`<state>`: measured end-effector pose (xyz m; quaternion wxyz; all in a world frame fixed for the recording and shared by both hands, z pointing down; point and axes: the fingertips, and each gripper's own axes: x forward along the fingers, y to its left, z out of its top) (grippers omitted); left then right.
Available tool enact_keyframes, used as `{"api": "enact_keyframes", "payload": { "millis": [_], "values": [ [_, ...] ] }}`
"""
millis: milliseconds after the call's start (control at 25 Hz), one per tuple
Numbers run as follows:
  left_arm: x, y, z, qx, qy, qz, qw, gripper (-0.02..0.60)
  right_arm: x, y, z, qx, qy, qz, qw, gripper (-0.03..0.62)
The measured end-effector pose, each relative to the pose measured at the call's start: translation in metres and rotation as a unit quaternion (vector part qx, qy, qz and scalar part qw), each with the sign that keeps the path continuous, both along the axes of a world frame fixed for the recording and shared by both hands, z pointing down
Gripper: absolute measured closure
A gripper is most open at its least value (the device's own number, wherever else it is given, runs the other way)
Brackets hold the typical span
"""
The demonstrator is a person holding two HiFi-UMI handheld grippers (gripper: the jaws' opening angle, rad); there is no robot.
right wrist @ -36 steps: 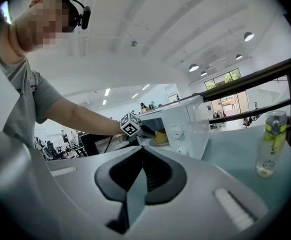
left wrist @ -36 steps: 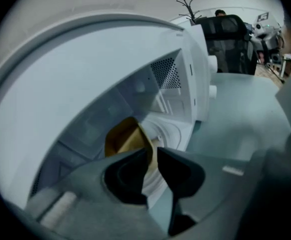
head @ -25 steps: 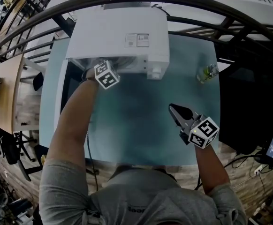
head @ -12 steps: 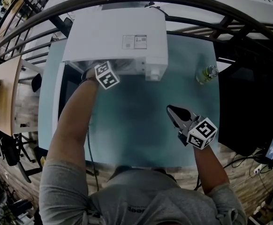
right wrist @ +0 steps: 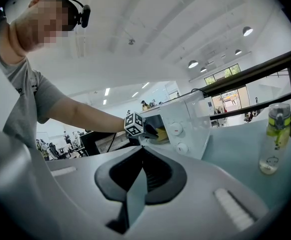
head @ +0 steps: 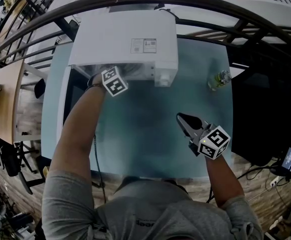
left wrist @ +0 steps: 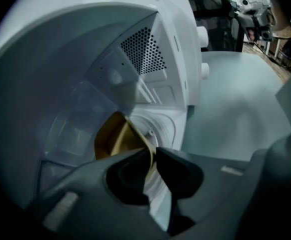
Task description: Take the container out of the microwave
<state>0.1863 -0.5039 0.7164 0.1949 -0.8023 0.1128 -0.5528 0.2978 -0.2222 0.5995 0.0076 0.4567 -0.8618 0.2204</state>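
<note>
Teal table point(head: 150, 134); container point(left wrist: 114, 136) in left gripper point(left wrist: 152, 155)

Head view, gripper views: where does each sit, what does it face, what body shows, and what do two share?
Head view: on the head, facing down at microwave and table; both arms show.
Left gripper view: on left tool, facing into the microwave, container between its jaws; no body.
Right gripper view: on right tool, facing the microwave's front; torso, left arm.
Shared: container, in both gripper views.
</note>
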Motion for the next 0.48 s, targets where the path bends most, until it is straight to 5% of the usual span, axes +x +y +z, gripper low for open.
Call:
{"api": "enact_keyframes", "payload": {
  "millis": [480],
  "values": [
    [-0.015,0.040,-0.022,0.004,0.006,0.008,0.9999,0.535,-0.012,0.028,-0.020,0.013,0.010,-0.002,1.000,0.588]
  ]
}}
